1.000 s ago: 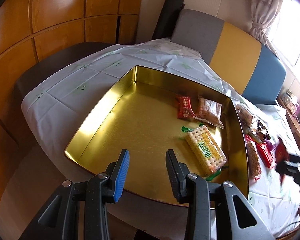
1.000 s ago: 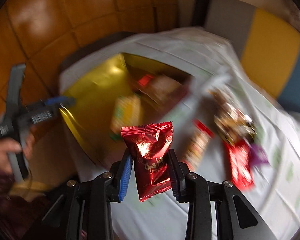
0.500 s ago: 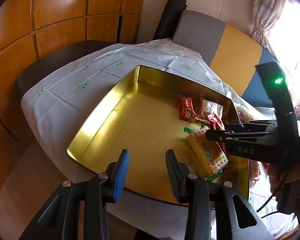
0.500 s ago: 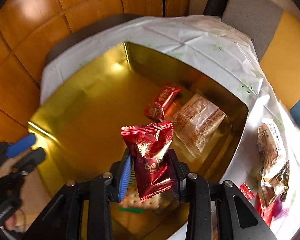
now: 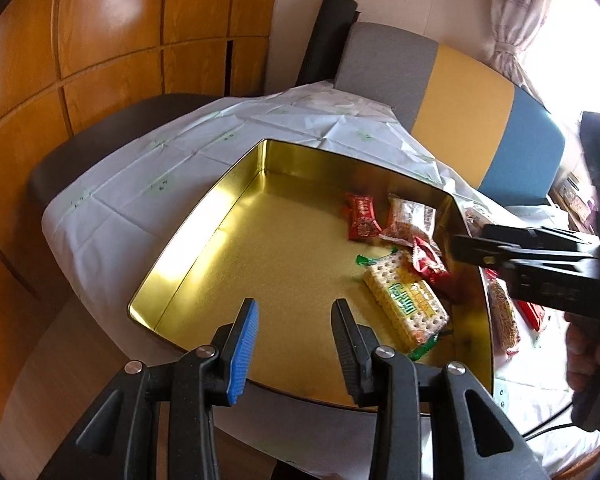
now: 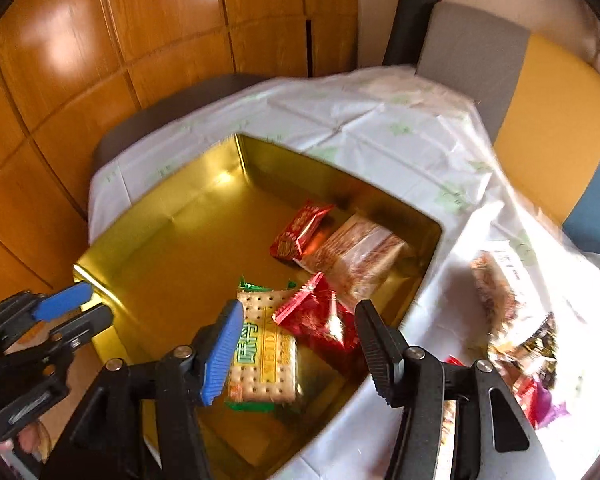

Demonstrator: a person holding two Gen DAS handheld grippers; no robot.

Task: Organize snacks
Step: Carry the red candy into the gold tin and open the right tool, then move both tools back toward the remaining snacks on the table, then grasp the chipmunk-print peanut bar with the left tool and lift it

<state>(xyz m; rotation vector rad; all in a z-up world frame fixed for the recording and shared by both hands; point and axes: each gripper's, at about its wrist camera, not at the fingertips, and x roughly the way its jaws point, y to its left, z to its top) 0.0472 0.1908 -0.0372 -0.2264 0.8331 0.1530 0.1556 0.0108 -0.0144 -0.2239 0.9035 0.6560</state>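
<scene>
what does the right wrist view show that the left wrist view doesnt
Only the right wrist view shows the whole loose pile of snacks on the white tablecloth beside the gold tin, and the open right hand-held gripper above the dark red packet.

Only the left wrist view shows the curtained window and the open left hand-held gripper from behind.

Both show the tin holding the cracker pack, the clear-wrapped biscuit pack, the small red packet and the dark red packet.

Four snack packets (image 6: 320, 320) in gold tin (image 6: 172, 240)
</scene>
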